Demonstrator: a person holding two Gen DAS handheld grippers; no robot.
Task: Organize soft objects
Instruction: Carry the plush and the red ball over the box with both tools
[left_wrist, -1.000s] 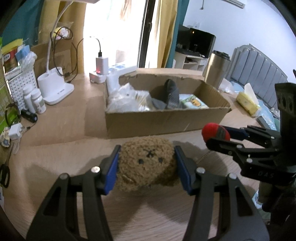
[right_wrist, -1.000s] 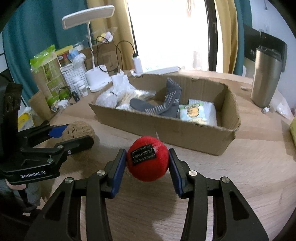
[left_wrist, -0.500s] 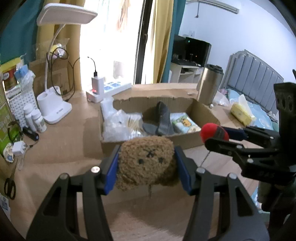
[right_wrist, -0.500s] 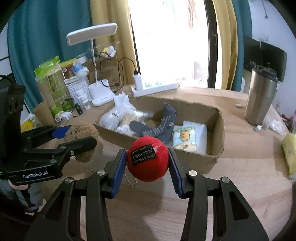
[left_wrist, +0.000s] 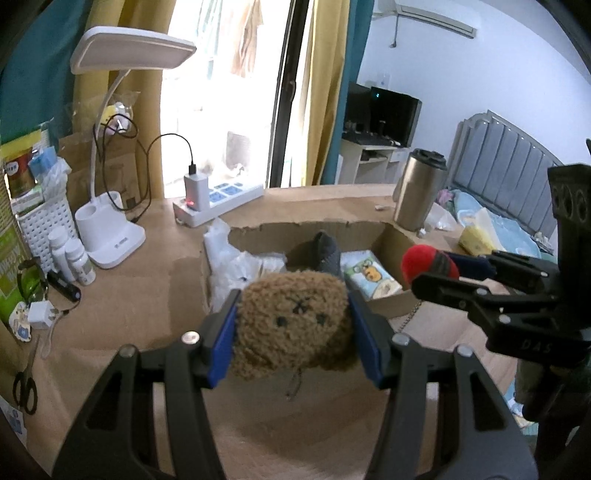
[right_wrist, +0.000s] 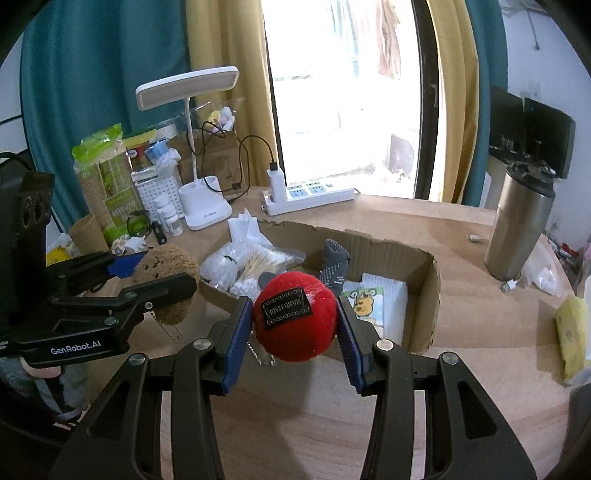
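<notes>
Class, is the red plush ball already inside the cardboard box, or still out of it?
Out. The right gripper holds the red plush ball in front of the cardboard box.

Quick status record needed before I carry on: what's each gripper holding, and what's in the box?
left gripper: shut on brown plush toy, off the table
right gripper: shut on red plush ball, off the table
cardboard box: open top, just beyond both grippers
box contents: grey sock, clear plastic bags, cartoon tissue pack
free room in box: cannot tell
</notes>
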